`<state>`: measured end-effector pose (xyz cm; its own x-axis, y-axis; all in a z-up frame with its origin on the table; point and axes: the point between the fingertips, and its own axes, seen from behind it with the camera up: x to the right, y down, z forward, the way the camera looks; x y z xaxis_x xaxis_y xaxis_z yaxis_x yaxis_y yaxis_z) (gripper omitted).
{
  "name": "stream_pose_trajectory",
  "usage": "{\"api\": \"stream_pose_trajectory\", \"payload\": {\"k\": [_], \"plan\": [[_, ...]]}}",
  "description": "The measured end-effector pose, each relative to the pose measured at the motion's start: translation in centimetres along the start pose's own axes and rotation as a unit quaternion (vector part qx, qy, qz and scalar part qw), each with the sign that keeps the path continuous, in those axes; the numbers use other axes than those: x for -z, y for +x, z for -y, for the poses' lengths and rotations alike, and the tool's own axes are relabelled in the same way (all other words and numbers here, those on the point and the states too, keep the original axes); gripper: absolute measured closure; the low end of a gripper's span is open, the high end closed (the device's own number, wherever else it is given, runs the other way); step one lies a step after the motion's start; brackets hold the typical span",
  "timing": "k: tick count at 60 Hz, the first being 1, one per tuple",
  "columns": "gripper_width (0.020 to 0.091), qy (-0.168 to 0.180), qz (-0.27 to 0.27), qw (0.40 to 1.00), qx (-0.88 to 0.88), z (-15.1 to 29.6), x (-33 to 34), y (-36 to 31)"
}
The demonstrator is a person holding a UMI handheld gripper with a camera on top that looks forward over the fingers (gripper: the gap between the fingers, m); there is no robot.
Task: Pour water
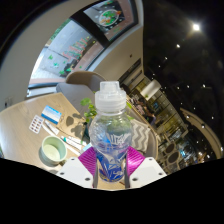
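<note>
A clear plastic water bottle (110,125) with a white cap and a blue label stands upright between my fingers, lifted and tilted with the whole view. My gripper (110,163) is shut on the bottle; both purple pads (88,158) press its lower body. A pale green cup (53,151) sits on the wooden table (25,125) to the left of the bottle, beyond my left finger.
A blue and white box (50,113) and a small white card (37,125) lie on the table behind the cup. A chair back (82,83) stands beyond the table. Shop shelves and ceiling lights fill the far background.
</note>
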<state>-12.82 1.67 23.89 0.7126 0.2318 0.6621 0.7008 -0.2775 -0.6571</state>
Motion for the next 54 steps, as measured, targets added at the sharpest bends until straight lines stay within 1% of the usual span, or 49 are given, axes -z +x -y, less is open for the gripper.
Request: {"api": "stream_pose_trajectory", "payload": {"k": [4, 8, 15, 20, 23, 40, 41, 42, 44, 45, 49, 54], "plan": [[0.0747, 0.005, 0.035, 0.994, -0.099, -1.2, -0.5, -0.3], [0.0746, -0.003, 0.057, 0.983, -0.176, -3.1, -1.1, -0.6], [0.0746, -0.007, 0.069, 0.965, -0.253, -6.9, -2.7, -1.1], [0.0746, -0.017, 0.08, 0.95, -0.303, -9.2, -3.3, -1.6], [0.0743, -0.019, 0.083, 0.941, -0.329, -10.8, -4.2, -2.0], [0.0742, -0.03, 0.107, 0.928, -0.356, -15.2, -5.4, -6.2], [0.0728, -0.033, 0.109, 0.927, -0.356, -15.6, -5.4, -6.6], [0.0731, -0.015, 0.101, 0.928, -0.359, -15.1, -5.4, -6.3], [0.0715, -0.011, 0.097, 0.928, -0.358, -15.2, -5.3, -6.3], [0.0703, -0.003, 0.094, 0.928, -0.359, -15.0, -5.2, -6.2], [0.0663, 0.003, 0.085, 0.932, -0.352, -15.1, -4.9, -6.3], [0.063, 0.005, 0.077, 0.932, -0.353, -15.1, -4.9, -6.2]]}}
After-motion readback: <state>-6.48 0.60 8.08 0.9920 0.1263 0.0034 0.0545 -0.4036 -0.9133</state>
